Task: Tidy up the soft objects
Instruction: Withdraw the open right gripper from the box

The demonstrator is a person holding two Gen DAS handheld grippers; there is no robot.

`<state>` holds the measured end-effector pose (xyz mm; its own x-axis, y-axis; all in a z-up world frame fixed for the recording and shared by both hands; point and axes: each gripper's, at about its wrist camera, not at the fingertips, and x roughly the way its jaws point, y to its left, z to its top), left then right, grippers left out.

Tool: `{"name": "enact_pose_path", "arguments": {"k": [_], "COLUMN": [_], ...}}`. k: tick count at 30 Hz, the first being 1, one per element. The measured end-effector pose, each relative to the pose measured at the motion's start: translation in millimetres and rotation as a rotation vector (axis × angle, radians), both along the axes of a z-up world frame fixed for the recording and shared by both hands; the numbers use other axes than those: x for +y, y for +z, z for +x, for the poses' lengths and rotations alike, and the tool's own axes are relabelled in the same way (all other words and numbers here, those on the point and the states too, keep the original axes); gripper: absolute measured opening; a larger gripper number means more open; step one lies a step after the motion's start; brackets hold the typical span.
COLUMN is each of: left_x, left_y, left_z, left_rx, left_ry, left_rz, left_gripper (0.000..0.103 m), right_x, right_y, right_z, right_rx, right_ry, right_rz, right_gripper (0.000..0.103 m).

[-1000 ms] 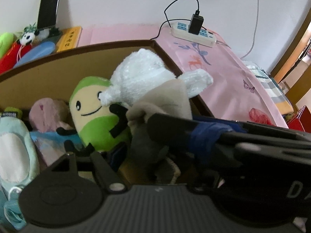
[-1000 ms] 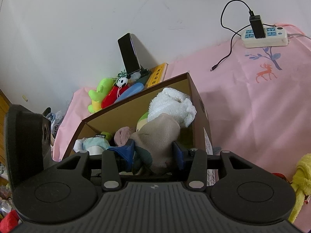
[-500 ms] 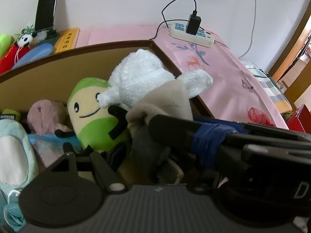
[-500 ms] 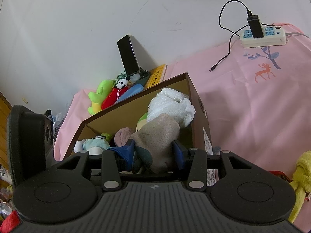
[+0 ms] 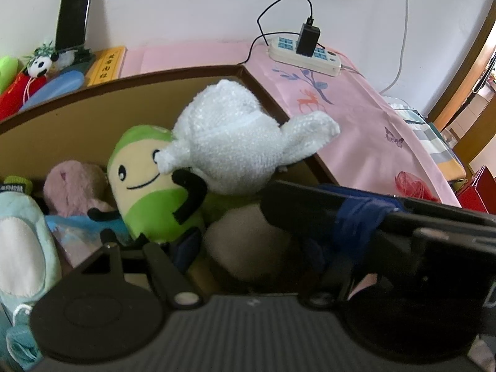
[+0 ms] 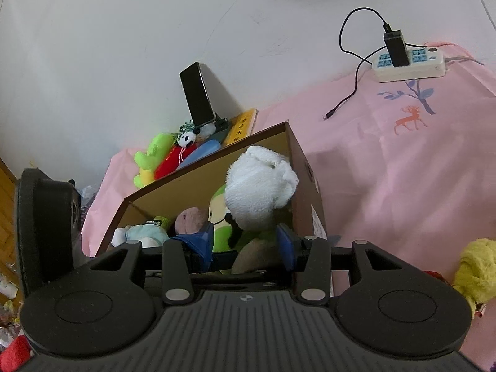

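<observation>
A brown cardboard box (image 6: 305,170) holds several soft toys: a white fluffy toy (image 6: 257,186) on top, a green and yellow smiling plush (image 5: 145,186), a pink plush (image 5: 73,183) and a pale blue one (image 5: 21,241). A beige soft toy (image 6: 257,254) lies low in the box between the blue pads of my right gripper (image 6: 245,245), whose jaws stand apart around it. In the left wrist view the beige toy (image 5: 248,245) sits under the right gripper's finger (image 5: 310,204). My left gripper (image 5: 248,248) hovers over the box; only its left finger (image 5: 186,248) shows.
A phone on a stand (image 6: 198,96), a panda toy (image 6: 187,138) and green and red plush toys (image 6: 155,158) lie behind the box. A power strip with charger (image 6: 409,62) sits on the pink sheet (image 6: 403,170). A yellow plush (image 6: 477,269) lies at the right.
The beige toy has gone down from above the rim into the box. My right gripper's jaws have spread wider around it. The white toy now shows fully.
</observation>
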<state>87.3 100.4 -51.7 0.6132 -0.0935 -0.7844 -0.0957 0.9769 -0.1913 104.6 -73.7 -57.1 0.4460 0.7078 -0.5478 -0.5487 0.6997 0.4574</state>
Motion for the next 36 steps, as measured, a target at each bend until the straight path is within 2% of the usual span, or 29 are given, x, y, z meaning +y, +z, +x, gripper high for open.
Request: {"name": "enact_pose_path", "arguments": {"k": [10,21,25,36], "left_x": [-0.2,-1.6,-4.0,-6.6], "left_y": [0.2,1.3,1.7,2.1], "left_z": [-0.6,-7.1,-11.0,-11.1], "left_rx": [-0.011,-0.058,-0.084,-0.091], "left_ry": [-0.005,-0.017,-0.016,-0.007], "left_rz": [0.002,0.008,0.027,0.048], "left_gripper": [0.069,0.069,0.069,0.069], "right_x": [-3.0,-9.1,-11.8,-12.9], "right_y": [-0.1,3.6,4.5,4.3], "right_z": [-2.5,-9.4,-12.4,-12.4], "right_rx": [0.008,-0.027,-0.042,-0.04], "right_ry": [-0.009,-0.003,0.0,-0.005], "right_rz": [0.01,0.009,0.008,0.008], "right_gripper": [0.028,0.027,0.027,0.023]}}
